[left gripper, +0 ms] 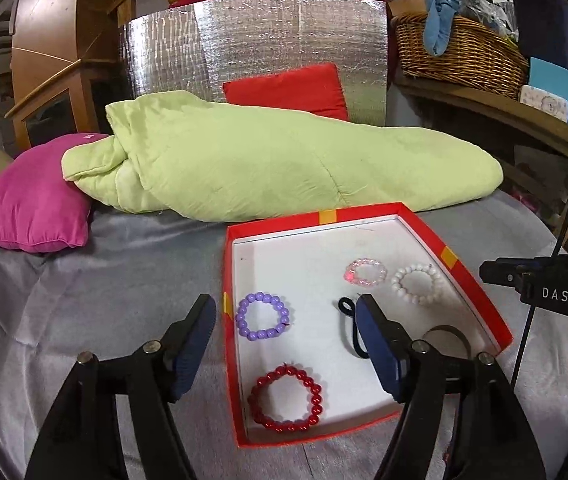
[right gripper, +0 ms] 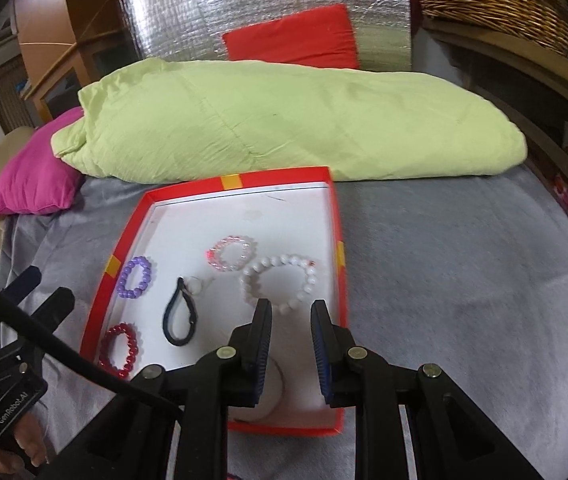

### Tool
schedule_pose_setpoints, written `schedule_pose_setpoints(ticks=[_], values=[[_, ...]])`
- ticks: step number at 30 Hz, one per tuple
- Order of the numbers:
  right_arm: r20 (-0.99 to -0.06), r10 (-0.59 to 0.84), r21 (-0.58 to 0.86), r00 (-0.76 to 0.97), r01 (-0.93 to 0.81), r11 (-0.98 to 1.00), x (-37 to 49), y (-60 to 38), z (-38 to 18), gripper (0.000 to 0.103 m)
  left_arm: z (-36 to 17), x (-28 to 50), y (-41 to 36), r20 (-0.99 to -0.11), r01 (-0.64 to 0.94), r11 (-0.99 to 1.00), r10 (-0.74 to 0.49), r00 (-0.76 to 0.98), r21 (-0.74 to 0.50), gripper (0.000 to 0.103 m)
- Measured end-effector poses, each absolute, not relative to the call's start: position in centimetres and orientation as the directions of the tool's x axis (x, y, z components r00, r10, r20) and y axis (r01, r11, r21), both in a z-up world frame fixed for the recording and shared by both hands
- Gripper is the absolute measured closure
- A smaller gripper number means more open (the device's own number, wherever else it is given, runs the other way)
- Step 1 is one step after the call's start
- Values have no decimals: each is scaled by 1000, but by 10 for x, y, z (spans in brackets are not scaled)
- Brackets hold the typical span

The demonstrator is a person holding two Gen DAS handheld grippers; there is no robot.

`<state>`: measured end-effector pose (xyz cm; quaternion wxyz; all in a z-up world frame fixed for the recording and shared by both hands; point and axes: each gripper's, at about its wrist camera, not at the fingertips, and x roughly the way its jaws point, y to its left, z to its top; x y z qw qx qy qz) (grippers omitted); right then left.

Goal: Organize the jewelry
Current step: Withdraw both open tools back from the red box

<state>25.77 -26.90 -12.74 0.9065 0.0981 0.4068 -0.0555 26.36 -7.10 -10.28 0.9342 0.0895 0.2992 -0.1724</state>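
A shallow red box [left gripper: 284, 220] [right gripper: 284, 178] with a white floor lies on the grey blanket. In it are a purple bead bracelet [left gripper: 262, 317] [right gripper: 135, 277], a red bead bracelet [left gripper: 285, 397] [right gripper: 119, 350], a pink bracelet [left gripper: 365, 272] [right gripper: 231, 254], a white bead bracelet [left gripper: 417, 284] [right gripper: 280, 282], a black hair loop [left gripper: 350, 328] [right gripper: 180, 322] and a thin dark ring [right gripper: 280, 388]. My left gripper [left gripper: 286, 304] [right gripper: 50, 286] hangs open over the box's near left part, holding nothing. My right gripper [right gripper: 291, 306] [left gripper: 544, 288] stands just short of the white bracelet, its jaws narrowly apart and empty.
A folded light-green quilt [left gripper: 264, 160] lies right behind the box, with a magenta pillow [left gripper: 28, 204] to its left and a red cushion [left gripper: 288, 92] against a silver foil panel [left gripper: 252, 44]. A wicker basket [left gripper: 460, 52] sits on a wooden shelf at the right. Grey blanket [right gripper: 464, 280] stretches right of the box.
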Motion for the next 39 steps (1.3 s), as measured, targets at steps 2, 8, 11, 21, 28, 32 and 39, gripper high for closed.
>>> schedule_pose_setpoints(ticks=[2,8,11,21,28,32,39], values=[[-752,-57,100,657,199,975,253,-268,-126,80,-103,260,-74,-589,385,920,-273,761,71,29],[-741,-155,-4,653,227,974,243,-261,-121,80,-103,255,-78,-580,392,915,-270,769,93,29],[-725,-190,-45,662,230,972,241,-258,-117,80,-106,257,-81,-583,387,916,-258,770,107,29],[-676,-218,-96,704,209,973,234,-254,-106,79,-112,260,-87,-575,371,921,-242,782,117,29],[-644,-246,-129,725,214,968,227,-253,-100,79,-107,258,-82,-557,359,927,-241,794,111,29],[-633,-257,-149,730,211,966,226,-250,-99,79,-105,256,-83,-552,364,924,-246,797,115,29],[-611,-282,-184,740,214,959,222,-248,-97,78,-104,251,-84,-544,371,920,-249,801,126,29]])
